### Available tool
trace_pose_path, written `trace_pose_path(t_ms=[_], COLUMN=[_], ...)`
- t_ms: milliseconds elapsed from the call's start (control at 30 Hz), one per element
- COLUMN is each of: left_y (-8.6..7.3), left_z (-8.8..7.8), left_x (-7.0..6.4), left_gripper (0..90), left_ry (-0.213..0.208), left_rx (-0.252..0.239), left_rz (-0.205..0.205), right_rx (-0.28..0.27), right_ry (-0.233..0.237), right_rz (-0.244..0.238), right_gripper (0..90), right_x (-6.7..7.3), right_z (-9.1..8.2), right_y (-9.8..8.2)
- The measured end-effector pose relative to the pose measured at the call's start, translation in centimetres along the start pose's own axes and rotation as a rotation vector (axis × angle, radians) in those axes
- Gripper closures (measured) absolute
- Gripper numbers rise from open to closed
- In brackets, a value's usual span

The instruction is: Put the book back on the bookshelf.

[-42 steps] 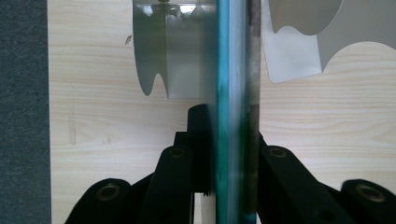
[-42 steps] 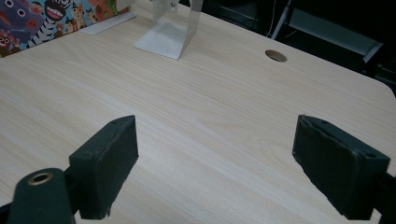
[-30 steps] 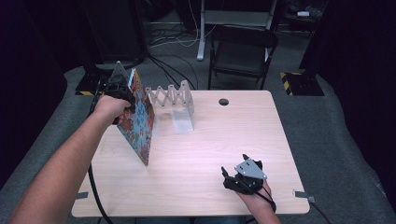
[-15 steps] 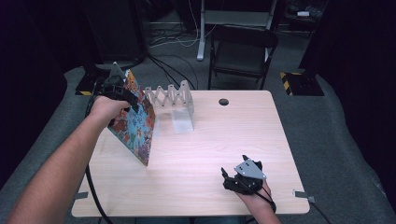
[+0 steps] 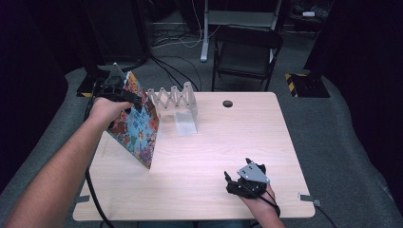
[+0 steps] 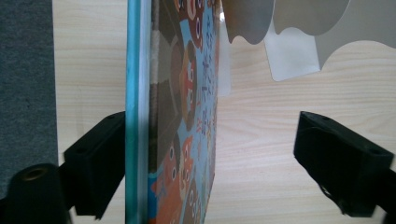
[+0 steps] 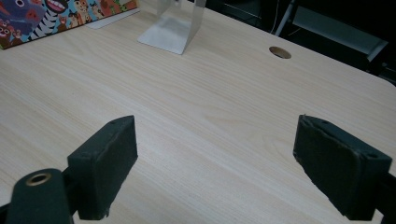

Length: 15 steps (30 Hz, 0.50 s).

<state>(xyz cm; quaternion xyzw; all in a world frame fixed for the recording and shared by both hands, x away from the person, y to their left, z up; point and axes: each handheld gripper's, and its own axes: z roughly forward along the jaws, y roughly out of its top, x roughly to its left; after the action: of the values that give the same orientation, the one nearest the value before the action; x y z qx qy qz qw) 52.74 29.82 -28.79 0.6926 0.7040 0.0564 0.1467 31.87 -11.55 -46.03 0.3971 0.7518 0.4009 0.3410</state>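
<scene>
A picture book [image 5: 138, 129] with a bright cartoon cover stands on its edge at the table's left side, leaning left, close to a white zigzag rack [image 5: 175, 99]. My left gripper [image 5: 124, 97] is at the book's top edge. Its jaws have just been opening. In the left gripper view the book [image 6: 180, 116] is between the jaws of that gripper [image 6: 222, 156]: it rests against one pad and stands well apart from the other. My right gripper [image 5: 236, 172] rests low over the table's near right part, open with nothing in it [image 7: 215, 158].
The rack's flat white foot [image 7: 170, 33] lies on the light wood table [image 5: 228, 137]. A round cable hole [image 5: 227, 103] sits near the far edge. A dark folding chair [image 5: 247, 47] stands behind the table. Cables trail off the left side.
The left jaws have opened off the book. The book now leans a little further to the left, with more of its cover showing. The right hand has not moved.
</scene>
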Motion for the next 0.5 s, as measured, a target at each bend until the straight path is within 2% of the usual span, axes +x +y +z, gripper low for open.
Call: trace_pose_path(t_ms=[133, 267, 400, 500], left_y=[0.0, -0.2, -0.8, -1.8], left_z=[-0.3, -1.5, -2.5, -3.1], left_x=[0.0, 0.0, -0.1, -0.1], left_gripper=[6.5, 2.3, 0.5, 0.0], left_ry=[0.0, 0.005, 0.022, -0.024], left_rx=[-0.008, -0.057, -0.103, -0.139], left_rz=[0.004, 0.017, 0.074, 0.101], right_rx=[-0.002, -0.004, -0.003, -0.005], right_ry=[0.001, 0.001, 0.001, 0.004], right_rz=[-0.004, -0.008, 0.003, 0.013], right_gripper=[13.0, 12.9, 11.5, 7.7], right_x=[-0.1, -0.2, -0.2, -0.5], right_z=[0.0, 0.0, -0.1, 0.0], right_y=[0.0, 0.0, -0.1, -0.2])
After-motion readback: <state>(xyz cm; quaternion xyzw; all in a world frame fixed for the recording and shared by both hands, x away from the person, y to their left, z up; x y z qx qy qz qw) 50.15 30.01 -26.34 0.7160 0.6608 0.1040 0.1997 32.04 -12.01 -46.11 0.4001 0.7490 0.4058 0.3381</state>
